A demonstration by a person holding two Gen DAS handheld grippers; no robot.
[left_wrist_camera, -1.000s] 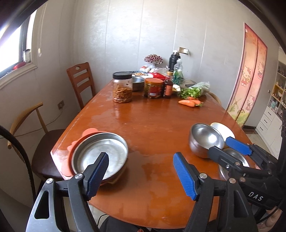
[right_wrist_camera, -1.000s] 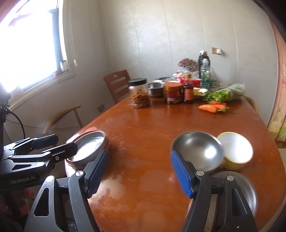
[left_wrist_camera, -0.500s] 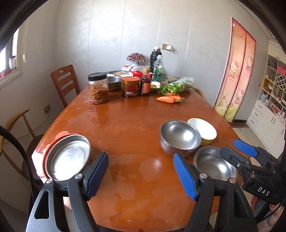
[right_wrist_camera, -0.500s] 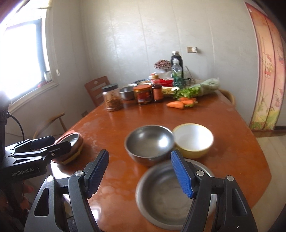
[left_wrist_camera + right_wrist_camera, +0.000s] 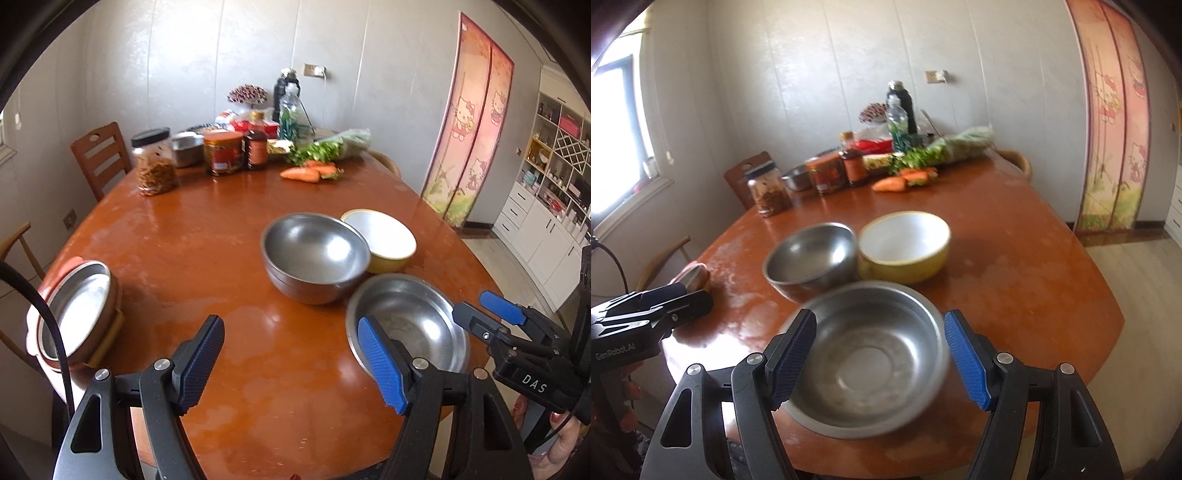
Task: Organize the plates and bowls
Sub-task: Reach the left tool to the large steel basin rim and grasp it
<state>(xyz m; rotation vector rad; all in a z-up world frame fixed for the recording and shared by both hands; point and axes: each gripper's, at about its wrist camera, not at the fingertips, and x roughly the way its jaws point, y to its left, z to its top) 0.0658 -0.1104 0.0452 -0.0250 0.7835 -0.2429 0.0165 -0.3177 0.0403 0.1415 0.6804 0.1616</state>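
Note:
Three bowls cluster on the brown table point(image 5: 207, 236): a deep steel bowl point(image 5: 314, 254), a yellow bowl point(image 5: 384, 240) with a white inside behind it, and a shallow steel bowl point(image 5: 410, 325) nearest the front edge. At the left edge a steel plate point(image 5: 74, 314) lies in a stack of orange plates. My left gripper point(image 5: 291, 365) is open over bare table, left of the shallow bowl. My right gripper point(image 5: 879, 356) is open, its blue pads either side of the shallow steel bowl point(image 5: 860, 380) without pressing on it. Each gripper shows in the other's view: left gripper point(image 5: 696, 299), right gripper point(image 5: 480, 308).
Jars point(image 5: 155, 166), bottles, a small steel pot, carrots point(image 5: 301, 173) and greens crowd the table's far end. Wooden chairs point(image 5: 99, 155) stand along the left side. The table's front edge runs just below both grippers. White cabinets point(image 5: 546, 229) line the right wall.
Both grippers have moved right and a little down. The plate stack slid to the left of the views. The right gripper now straddles the shallow steel bowl. Jaw widths are unchanged.

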